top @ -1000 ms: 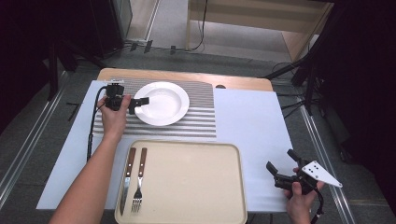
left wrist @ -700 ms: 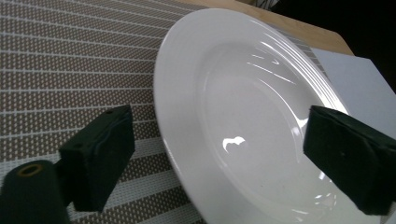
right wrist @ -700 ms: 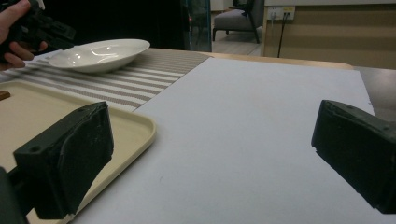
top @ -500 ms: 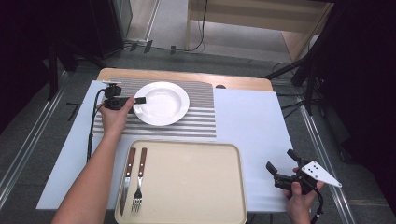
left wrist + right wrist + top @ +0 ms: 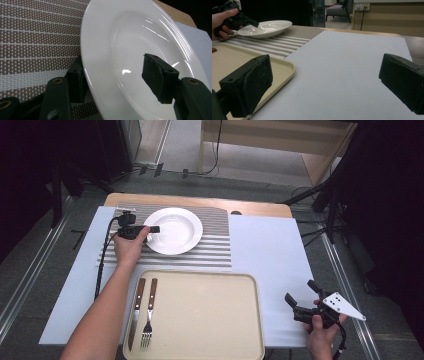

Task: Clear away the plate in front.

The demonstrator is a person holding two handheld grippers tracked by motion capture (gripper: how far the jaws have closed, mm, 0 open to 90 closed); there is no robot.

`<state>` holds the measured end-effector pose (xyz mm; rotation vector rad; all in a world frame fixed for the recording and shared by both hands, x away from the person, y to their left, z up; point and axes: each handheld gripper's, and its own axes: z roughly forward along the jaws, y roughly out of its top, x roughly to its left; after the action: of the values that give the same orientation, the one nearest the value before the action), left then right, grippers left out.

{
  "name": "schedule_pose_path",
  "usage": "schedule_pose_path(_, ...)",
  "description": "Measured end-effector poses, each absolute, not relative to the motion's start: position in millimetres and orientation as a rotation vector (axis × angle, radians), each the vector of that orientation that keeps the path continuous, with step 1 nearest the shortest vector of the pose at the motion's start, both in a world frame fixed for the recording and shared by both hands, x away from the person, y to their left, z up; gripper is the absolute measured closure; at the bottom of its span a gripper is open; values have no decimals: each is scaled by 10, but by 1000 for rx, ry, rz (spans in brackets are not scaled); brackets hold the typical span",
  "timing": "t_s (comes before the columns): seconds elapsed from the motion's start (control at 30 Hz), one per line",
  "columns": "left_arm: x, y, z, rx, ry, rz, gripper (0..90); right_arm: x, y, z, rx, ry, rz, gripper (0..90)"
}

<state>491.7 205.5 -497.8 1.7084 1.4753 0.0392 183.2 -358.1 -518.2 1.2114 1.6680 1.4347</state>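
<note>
Left claw [image 5: 150,229] at the left rim of the white plate [image 5: 175,231], jaws straddling the rim: one below on the mat side, one above over the bowl of the plate. In the left claw view there's a gap between the upper jaw and the plate surface, so it's spread, not clamped on yet. Plate sits on the striped placemat [image 5: 210,251] at the far side of the counter [image 5: 270,250]; in that view its left edge looks lifted off the mat, can't confirm.

Knife [image 5: 136,312] and fork [image 5: 148,315] lie side by side, handles away from the person, on the left edge of the beige tray [image 5: 200,315], just near of the mat.

Right claw [image 5: 300,295] off the tray's right side, near the counter's front-right corner, jaws wide apart, nothing between them, above bare white surface.
</note>
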Motion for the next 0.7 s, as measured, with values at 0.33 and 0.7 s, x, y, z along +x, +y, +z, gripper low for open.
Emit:
schedule_pose_path(0.33, 4929, 2041, -4993, 1684, 1541, 41, 502, 1835, -3579, -5185, 1213, 1666, 1431, 0)
schedule_pose_path(0.7, 4900, 1971, -4954, 1733, 1602, 146, 613, 1842, -3581, -5187, 1223, 1660, 1430, 0)
